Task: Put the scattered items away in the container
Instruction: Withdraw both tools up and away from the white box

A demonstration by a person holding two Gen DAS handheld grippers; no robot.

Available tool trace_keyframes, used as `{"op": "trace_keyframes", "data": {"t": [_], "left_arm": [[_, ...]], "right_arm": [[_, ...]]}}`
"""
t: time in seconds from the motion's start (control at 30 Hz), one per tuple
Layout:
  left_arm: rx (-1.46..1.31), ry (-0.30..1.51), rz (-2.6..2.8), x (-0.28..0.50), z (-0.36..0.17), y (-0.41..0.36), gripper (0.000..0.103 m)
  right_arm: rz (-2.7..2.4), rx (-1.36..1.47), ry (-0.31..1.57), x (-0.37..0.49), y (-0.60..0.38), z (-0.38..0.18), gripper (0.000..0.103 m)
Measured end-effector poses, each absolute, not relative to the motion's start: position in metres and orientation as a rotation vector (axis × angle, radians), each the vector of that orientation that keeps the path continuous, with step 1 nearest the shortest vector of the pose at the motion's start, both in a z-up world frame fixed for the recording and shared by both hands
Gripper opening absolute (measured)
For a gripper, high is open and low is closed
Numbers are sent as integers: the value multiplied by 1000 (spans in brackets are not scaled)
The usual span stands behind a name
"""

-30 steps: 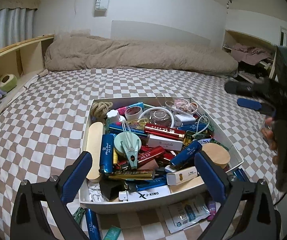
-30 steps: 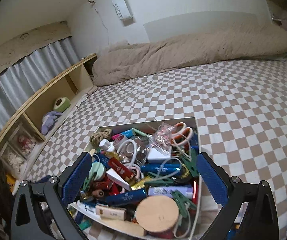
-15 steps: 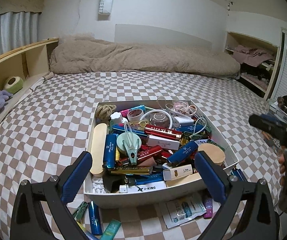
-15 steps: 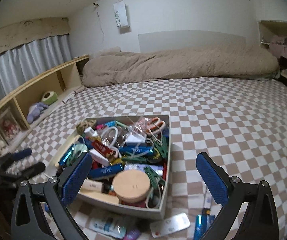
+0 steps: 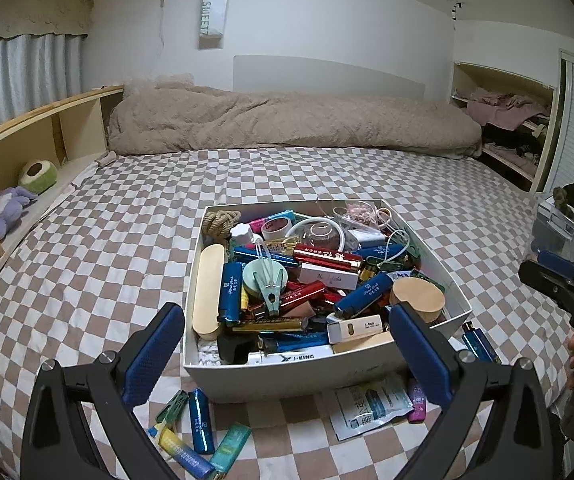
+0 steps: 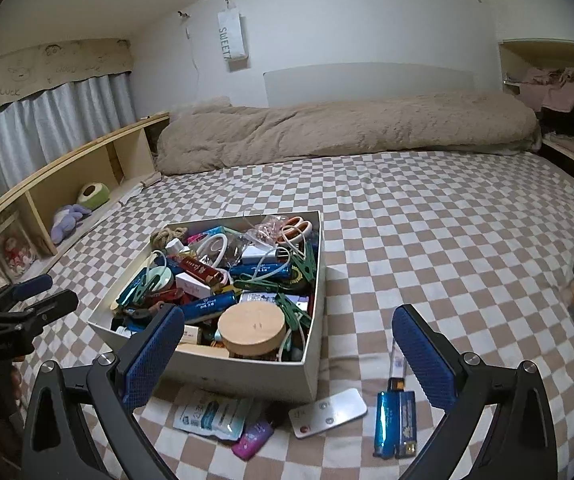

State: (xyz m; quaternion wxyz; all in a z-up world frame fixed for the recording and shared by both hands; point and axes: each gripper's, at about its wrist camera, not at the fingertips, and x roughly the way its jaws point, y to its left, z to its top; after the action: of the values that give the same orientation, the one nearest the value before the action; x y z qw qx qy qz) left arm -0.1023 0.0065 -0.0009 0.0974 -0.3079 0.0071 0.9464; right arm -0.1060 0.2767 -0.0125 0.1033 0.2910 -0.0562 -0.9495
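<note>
A white box [image 5: 307,376] packed with lighters, clips, tape and a round wooden lid [image 5: 418,295] sits on the checkered bed. Loose on the cover in front of it lie a blue lighter [image 5: 200,420], a green clip [image 5: 173,404], a teal lighter [image 5: 229,446], a paper packet [image 5: 371,406] and a purple item [image 5: 417,398]. My left gripper [image 5: 285,316] is open and empty above the box's near edge. My right gripper [image 6: 287,320] is also open and empty. It hangs over the near right corner of the box [image 6: 247,376]. Below it lie a white card [image 6: 327,412] and two blue lighters [image 6: 385,424].
A beige duvet [image 5: 287,124] is bunched along the far end of the bed. A wooden shelf [image 5: 15,140] with plush toys runs down the left side. A clear plastic bin [image 5: 559,228] stands at the right, and shelves with clothes [image 6: 559,88] are behind it.
Both grippers have drawn back from the box, so more loose items show in front of it. The right gripper has swung from the box's left side to its right.
</note>
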Motion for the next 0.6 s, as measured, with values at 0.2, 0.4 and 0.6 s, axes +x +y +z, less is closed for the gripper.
{"op": "trace_keyframes", "data": {"t": [0.2, 0.4, 0.6], "left_arm": [[-893, 38, 2821, -90, 5, 4, 103], [-860, 42, 2845, -79, 15, -2, 103], [-829, 26, 2861, -68, 24, -9, 103]], "right_arm": [[-2806, 846, -166, -95, 277, -7, 103], [-2812, 816, -168, -82, 279, 2, 103], [-2821, 786, -165, -69, 281, 11, 103]]}}
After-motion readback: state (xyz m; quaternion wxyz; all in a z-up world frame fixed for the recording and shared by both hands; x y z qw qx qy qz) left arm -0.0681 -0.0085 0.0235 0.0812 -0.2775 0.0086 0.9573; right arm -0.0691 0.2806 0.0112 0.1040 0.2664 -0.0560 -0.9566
